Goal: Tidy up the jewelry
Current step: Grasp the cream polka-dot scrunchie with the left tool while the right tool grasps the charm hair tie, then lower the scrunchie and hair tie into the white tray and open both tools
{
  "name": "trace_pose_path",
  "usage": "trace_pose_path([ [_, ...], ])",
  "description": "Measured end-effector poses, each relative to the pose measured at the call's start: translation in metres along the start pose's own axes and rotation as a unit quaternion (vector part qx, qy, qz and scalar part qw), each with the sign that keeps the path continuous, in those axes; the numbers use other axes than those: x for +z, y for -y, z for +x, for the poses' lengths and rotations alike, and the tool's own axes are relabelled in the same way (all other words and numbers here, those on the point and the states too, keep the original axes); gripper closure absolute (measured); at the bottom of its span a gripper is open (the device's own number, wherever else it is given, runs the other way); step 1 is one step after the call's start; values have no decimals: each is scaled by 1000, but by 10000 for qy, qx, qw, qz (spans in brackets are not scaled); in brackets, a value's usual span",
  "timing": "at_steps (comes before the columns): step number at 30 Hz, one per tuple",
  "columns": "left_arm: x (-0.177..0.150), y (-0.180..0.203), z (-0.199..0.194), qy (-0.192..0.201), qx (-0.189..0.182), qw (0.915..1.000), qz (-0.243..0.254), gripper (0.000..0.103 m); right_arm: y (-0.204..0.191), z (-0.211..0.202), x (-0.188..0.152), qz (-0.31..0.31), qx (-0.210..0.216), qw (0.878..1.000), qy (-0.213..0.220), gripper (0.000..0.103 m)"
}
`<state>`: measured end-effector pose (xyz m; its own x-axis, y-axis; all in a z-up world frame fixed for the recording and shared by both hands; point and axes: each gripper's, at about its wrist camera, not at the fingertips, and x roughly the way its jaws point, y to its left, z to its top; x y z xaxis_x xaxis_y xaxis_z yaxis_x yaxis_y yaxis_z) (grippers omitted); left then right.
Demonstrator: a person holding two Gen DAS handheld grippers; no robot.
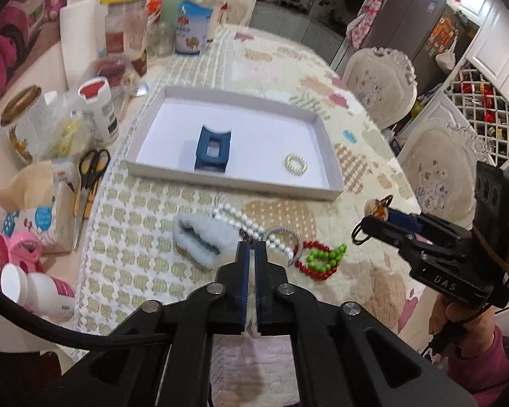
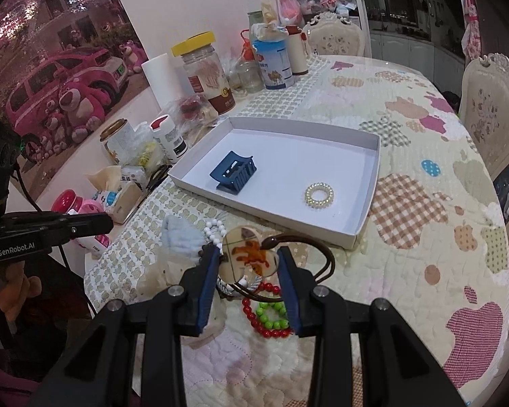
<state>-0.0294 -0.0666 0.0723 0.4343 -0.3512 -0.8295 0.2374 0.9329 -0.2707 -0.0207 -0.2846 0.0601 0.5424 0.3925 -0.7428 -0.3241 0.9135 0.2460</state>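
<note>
A white tray (image 1: 322, 129) (image 2: 370, 186) holds a blue hair claw (image 1: 213, 149) (image 2: 234, 170) and a pearl ring scrunchie (image 1: 296, 165) (image 2: 319, 195). In front of it lie a white bead bracelet (image 1: 244, 224), a red and green bead bracelet (image 1: 322, 257) (image 2: 271, 315) and a pale blue fluffy scrunchie (image 1: 200, 237) (image 2: 181, 234). My left gripper (image 1: 251, 245) is shut, its tips over the white beads. My right gripper (image 2: 249, 254) (image 1: 373, 217) is shut on a round flower charm with a brown hair tie (image 2: 246, 257), held above the pile.
Jars, bottles, a tissue pack and scissors (image 1: 88, 176) crowd the table's left edge. Chairs (image 2: 488, 108) stand along the far right side. A quilted cloth (image 2: 424, 237) covers the table.
</note>
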Motion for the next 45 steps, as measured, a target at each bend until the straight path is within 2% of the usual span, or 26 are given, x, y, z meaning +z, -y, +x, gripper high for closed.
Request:
trace_pose_path([
  [1,-3,0,4,-45,38,10000,-5,103,1,1,-1,2,1,10000,-26,67],
  [3,-10,-3,16,-243,118,9996,-32,75,2,4,-2,26,15,10000,-76,67],
  [6,-28,-7,40,-652,117,9977,-124,62,5,8,-4,56,30,9999,-158,67],
  [8,-41,-10,61,-899,254,9955,-176,55,7,9,-6,82,41,9998,-190,67],
  [10,-48,-13,79,-1101,403,9927,-273,56,9,12,-6,113,60,9997,-224,67],
  [13,-52,-17,96,-1086,554,9919,-370,59,8,14,-7,98,72,9996,-254,67],
  [14,-52,-16,98,-1050,549,9922,-388,76,8,14,-7,91,75,9996,-261,67],
  [15,-52,-15,101,-1056,541,9923,-363,86,8,14,-7,85,76,9996,-265,67],
  [16,-52,-14,102,-1056,533,9924,-338,88,7,14,-7,77,76,9996,-265,67],
  [17,-52,-13,101,-1036,507,9928,-324,97,7,14,-7,72,76,9996,-263,67],
  [18,-51,-13,99,-1010,459,9933,-322,101,8,13,-7,72,77,9996,-260,67],
  [19,-50,-13,96,-965,429,9939,-310,103,8,13,-7,74,73,9996,-249,67],
  [24,-34,-8,63,-647,136,9975,-249,103,8,9,-3,78,66,9998,-166,67],
  [32,0,9,20,-137,-71,9999,-27,103,4,1,9,-21,64,10000,-23,67],
  [45,74,7,36,269,497,9984,19,103,23,12,51,-140,-210,9996,112,67],
])
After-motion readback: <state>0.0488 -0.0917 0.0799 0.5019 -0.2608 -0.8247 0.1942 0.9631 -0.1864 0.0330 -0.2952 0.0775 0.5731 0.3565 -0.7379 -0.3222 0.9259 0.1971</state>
